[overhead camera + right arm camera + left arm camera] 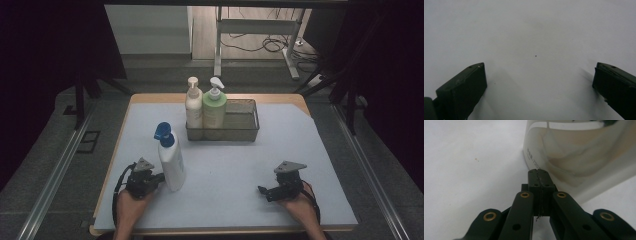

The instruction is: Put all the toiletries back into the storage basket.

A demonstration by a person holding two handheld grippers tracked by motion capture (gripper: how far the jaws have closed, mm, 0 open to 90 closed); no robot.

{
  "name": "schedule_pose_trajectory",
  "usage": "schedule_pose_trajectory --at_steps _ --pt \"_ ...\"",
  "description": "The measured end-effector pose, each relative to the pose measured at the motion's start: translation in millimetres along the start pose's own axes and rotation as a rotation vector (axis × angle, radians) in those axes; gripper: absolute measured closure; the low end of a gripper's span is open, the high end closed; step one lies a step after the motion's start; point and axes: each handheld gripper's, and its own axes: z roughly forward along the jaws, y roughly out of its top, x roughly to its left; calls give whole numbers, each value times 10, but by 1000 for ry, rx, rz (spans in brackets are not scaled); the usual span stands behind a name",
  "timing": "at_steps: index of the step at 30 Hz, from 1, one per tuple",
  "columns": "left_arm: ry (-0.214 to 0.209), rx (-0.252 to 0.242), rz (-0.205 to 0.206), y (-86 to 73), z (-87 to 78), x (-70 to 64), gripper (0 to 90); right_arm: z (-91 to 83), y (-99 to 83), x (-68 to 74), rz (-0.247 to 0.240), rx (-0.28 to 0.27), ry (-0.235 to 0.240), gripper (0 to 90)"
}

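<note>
In the left gripper view, the jaws of the left gripper (539,173) are seen pressed flat together with nothing between them, their tips lying just beside the lower wall of the white bottle (579,157); whether the tips actually touch the wall cannot be told. From the high view, the left gripper (159,177) is held low over the grey mat (240,165), near the left front of the table, and the white bottle (171,162) with the blue pump top is seen standing upright directly to the right of it.

The jaws of the right gripper (539,75) are spread wide apart, and only bare mat (534,32) is framed between them. In the high view, the right gripper (262,190) is held near the right front of the mat, well apart from the white bottle.

Farther back, a mesh basket (245,131) is placed on the mat, with a cream pump bottle (193,105) and a green pump bottle (214,107) standing upright side by side at its left end.
</note>
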Motion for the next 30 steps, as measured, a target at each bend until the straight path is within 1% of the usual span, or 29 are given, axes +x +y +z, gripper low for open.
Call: schedule_pose_trajectory --at_steps 11,14,18,21,26,30 --pt "0 3 -27 6 11 -9 898 -1 1 -2 1 2 3 0" --pt "-20 3 -30 10 28 -29 898 -1 2 -2 2 3 4 0" --pt "-23 12 1 45 81 -98 898 -1 1 -3 1 2 3 0" --pt "-24 15 3 73 121 -141 898 -2 1 -3 1 2 4 0" --pt "-35 22 32 114 174 -220 897 -2 1 -3 1 3 4 0" --pt "-49 26 42 139 215 -285 898 -1 1 -2 2 2 1 0"
